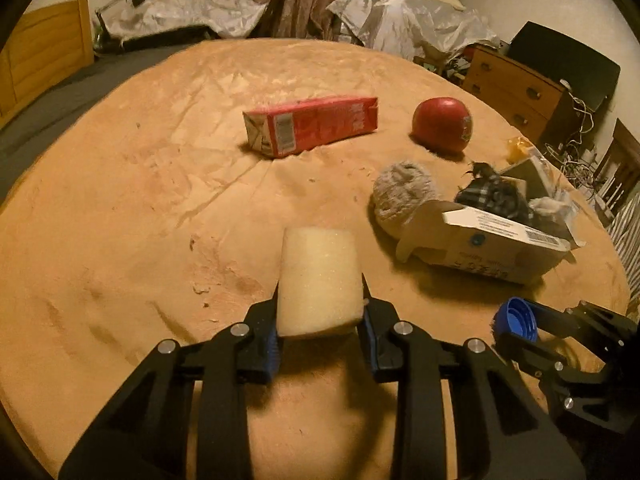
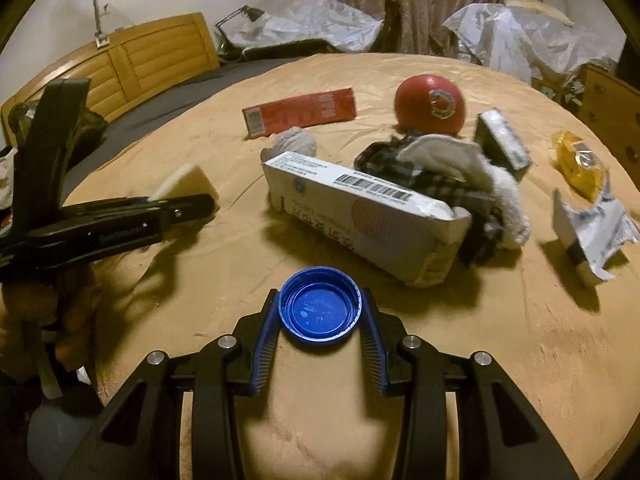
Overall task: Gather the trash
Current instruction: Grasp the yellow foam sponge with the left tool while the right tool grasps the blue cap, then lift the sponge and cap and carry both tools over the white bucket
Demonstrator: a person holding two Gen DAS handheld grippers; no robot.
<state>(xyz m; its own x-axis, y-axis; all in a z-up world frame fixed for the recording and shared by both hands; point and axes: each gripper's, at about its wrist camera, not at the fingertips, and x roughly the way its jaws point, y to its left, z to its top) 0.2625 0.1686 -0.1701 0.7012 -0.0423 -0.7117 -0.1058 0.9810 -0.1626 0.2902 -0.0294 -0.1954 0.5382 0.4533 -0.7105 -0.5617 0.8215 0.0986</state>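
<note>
My left gripper (image 1: 320, 282) is shut on a pale yellow sponge block (image 1: 320, 268), holding it by its near end just above the tan blanket (image 1: 140, 200). My right gripper (image 2: 320, 296) is shut on a blue bottle cap (image 2: 318, 306) that faces hollow side up. In the left wrist view the right gripper (image 1: 516, 322) and its cap show at the lower right. The right wrist view has the left gripper (image 2: 200, 200) and sponge (image 2: 188, 182) at the left. An open white cardboard box (image 2: 360, 216) with dark checked cloth (image 2: 440, 178) in it lies ahead of the cap.
On the blanket lie a red carton (image 1: 312, 124), a red ball (image 1: 442, 124), a grey rolled bundle (image 1: 402, 196), a small dark box (image 2: 502, 144), a yellow wrapper (image 2: 578, 164) and a torn white packet (image 2: 592, 228). A wooden headboard (image 2: 140, 64) stands at the left and a wooden dresser (image 1: 516, 92) at the right.
</note>
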